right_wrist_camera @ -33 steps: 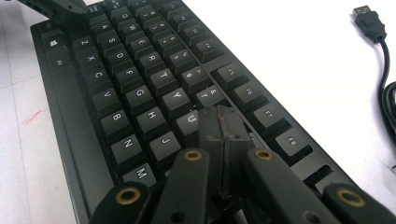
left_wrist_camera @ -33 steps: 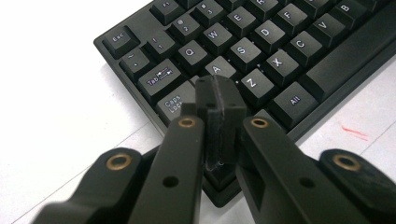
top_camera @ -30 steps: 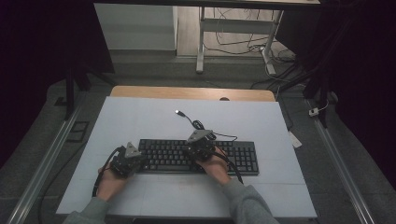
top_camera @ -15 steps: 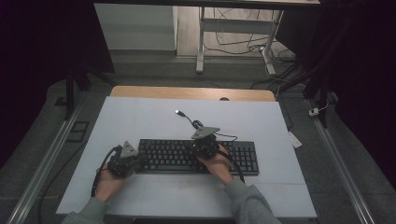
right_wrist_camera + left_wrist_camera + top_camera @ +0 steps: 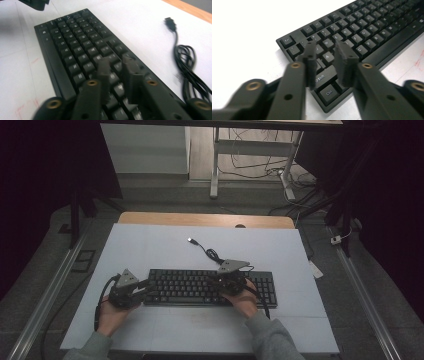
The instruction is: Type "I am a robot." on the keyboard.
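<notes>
A black keyboard (image 5: 200, 287) lies across the near middle of the white table top (image 5: 150, 245). Its cable (image 5: 214, 255) coils behind it and ends in a loose USB plug (image 5: 190, 240). My left gripper (image 5: 150, 289) points right, over the keyboard's left end. In the left gripper view, the left gripper (image 5: 325, 50) hovers above the Q, W and A keys of the keyboard (image 5: 367, 27), jaws slightly apart with nothing between them. My right gripper (image 5: 212, 282) points left over the keyboard's right half. In the right gripper view, the right gripper (image 5: 116, 63) sits just above the keys (image 5: 75, 42), narrowly open and empty.
A wooden strip (image 5: 200, 219) borders the table's far edge. Beyond it are a metal stand (image 5: 215, 165) and floor cables (image 5: 260, 160). Metal rails (image 5: 47, 290) run along both sides. The coiled cable (image 5: 190, 65) and plug (image 5: 170, 23) lie on bare table behind the keyboard.
My right gripper has shifted a little to the right over the keyboard and tilted. The left gripper has hardly moved.
</notes>
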Available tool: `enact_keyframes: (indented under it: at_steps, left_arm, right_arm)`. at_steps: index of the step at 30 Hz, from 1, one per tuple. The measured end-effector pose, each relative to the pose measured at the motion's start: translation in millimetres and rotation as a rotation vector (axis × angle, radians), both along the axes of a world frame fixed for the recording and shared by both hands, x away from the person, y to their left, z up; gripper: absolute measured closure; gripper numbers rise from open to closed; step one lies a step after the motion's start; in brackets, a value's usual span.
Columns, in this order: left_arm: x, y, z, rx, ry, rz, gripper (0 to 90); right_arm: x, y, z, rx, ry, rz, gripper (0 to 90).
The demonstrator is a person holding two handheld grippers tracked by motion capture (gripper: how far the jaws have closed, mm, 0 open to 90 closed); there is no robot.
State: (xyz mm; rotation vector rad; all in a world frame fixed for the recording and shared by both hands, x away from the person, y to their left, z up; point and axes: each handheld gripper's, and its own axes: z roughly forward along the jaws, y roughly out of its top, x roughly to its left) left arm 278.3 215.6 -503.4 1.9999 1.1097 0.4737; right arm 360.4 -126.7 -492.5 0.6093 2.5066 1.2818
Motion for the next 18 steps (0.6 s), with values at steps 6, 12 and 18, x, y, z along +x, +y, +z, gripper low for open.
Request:
enact_keyframes:
  at_steps: [6,12,18]
  left_arm:
    - [0.7,2.6,4.8,-0.04,0.023,0.002,41.0]
    - [0.4,2.8,7.2,-0.059,0.025,-0.009,31.2]
    - [-0.8,2.2,9.3,-0.065,0.005,-0.021,30.4]
  right_arm:
    - [-10.4,-24.7,0.5,0.025,-0.013,-0.03,55.4]
    - [-20.5,-46.9,4.0,0.062,-0.034,-0.048,51.9]
    - [-24.4,-57.6,3.6,0.058,-0.026,-0.049,50.5]
